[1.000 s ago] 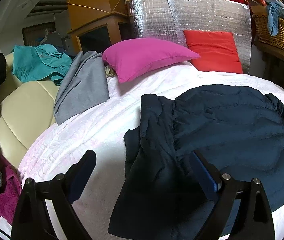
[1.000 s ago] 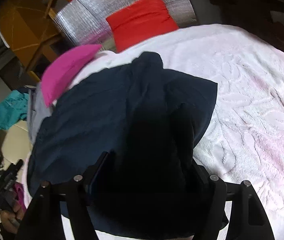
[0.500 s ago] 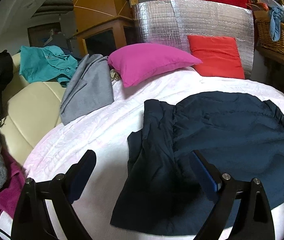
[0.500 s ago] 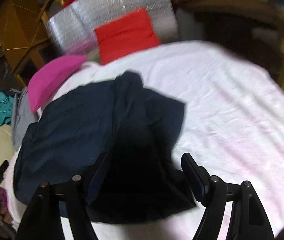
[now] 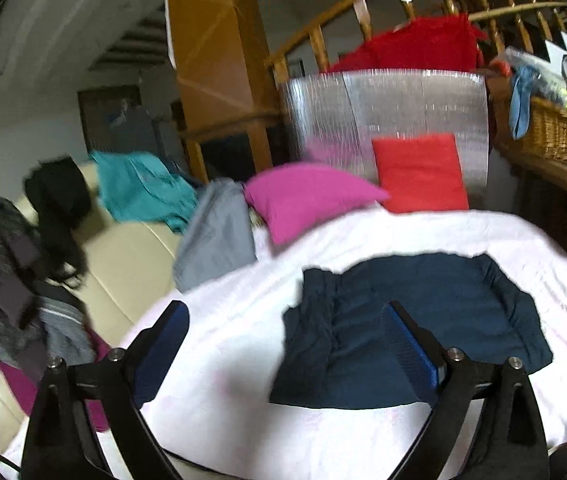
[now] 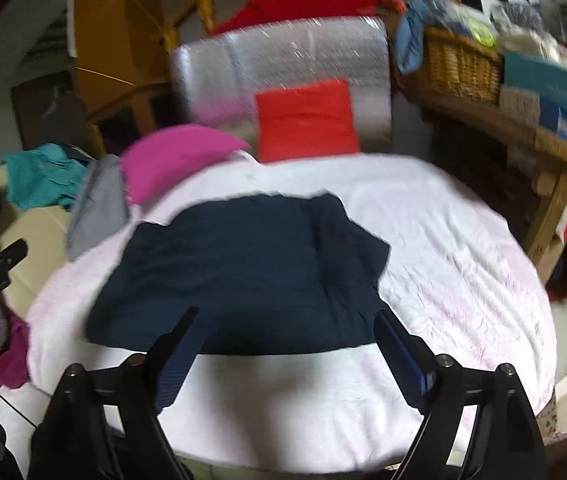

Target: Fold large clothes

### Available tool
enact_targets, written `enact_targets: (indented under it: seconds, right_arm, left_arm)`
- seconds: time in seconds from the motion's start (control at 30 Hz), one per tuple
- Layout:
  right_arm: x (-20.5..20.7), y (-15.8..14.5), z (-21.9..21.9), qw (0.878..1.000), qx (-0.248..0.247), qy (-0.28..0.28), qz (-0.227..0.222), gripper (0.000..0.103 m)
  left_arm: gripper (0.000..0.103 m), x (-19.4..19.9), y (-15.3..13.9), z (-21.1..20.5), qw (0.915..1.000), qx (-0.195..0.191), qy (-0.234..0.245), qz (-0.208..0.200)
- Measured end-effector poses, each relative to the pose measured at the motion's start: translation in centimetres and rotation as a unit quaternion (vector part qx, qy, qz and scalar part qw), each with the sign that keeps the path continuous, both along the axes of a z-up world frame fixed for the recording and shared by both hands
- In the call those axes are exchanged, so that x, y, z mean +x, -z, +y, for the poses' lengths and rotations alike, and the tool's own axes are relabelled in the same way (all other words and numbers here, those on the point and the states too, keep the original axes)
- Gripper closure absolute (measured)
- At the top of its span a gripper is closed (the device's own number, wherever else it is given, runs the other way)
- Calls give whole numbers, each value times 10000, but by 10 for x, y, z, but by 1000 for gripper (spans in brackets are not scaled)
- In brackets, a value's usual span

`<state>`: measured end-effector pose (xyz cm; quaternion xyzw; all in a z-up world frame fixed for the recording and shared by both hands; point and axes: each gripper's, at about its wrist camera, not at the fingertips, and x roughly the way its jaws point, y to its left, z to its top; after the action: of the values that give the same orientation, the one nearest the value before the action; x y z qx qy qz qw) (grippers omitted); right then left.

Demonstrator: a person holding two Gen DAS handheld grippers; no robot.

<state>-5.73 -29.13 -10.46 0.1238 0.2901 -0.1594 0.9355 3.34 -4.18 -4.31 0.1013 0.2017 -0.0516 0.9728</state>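
Note:
A dark navy garment [image 5: 423, 320] lies folded into a rough rectangle on the white bedspread [image 5: 243, 352]; it also shows in the right wrist view [image 6: 251, 272]. My left gripper [image 5: 283, 344] is open and empty, held back above the bed's near left edge. My right gripper [image 6: 287, 344] is open and empty, held back above the garment's near edge. Neither touches the garment.
A magenta pillow [image 5: 311, 196], a red pillow [image 5: 419, 172] and a silver foil panel [image 5: 387, 116] stand at the bed's head. A grey garment [image 5: 215, 236] and a teal one [image 5: 139, 188] lie left over a cream sofa [image 5: 123, 256]. A wicker basket [image 6: 459, 64] sits on the right shelf.
Both grippers have pulled back and risen away from the navy garment, which now lies farther off and looks smaller. The right gripper no longer hovers over the fabric.

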Motion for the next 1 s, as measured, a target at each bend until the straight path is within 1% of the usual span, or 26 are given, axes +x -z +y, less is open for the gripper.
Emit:
enact_targets:
  seconds: [0.13,0.2,0.27,0.37,0.53,0.63,0.7,0.8,0.9,1.0]
  right_arm:
    - [-31,-40,19,9993,77,19,-377,11]
    - [-41,-52,28,9989,4,11,-475,10]
    - [-50,-62,38,9985,-72,17,-534,9]
    - [-58,-70,46,9986,-35,-7,-524,8]
    - [-62,-73,54,9984,-152,-17,-542,8]
    - [-63,-71,60,9981,-377,-5,-483,8]
    - [-63,-67,62,9976,-523,66,-443,8]
    - [-62,-63,61,9979,-469,90,-430,8]
    - [-58,-60,59,9982,-472,55,-361,7]
    - [-56,-60,57,9983,-430,54,-390,8]
  left_arm:
    - [5,-45,-33,11,9994,2,-27,-345]
    - [5,-65,-46,16,9990,0,30,-445]
    - [4,-82,-54,17,9988,22,72,-489]
    - [2,-97,-61,17,9988,-14,195,-454]
    - [2,-102,-62,11,9985,-117,296,-454]
    - [2,-103,-58,6,9983,-203,348,-423]
    - [2,-103,-54,2,9983,-173,412,-364]
    - [2,-101,-50,-2,9986,-67,411,-328]
    - [2,-96,-48,-6,9986,-77,430,-282]
    - [2,-92,-47,-12,9986,-97,465,-217]
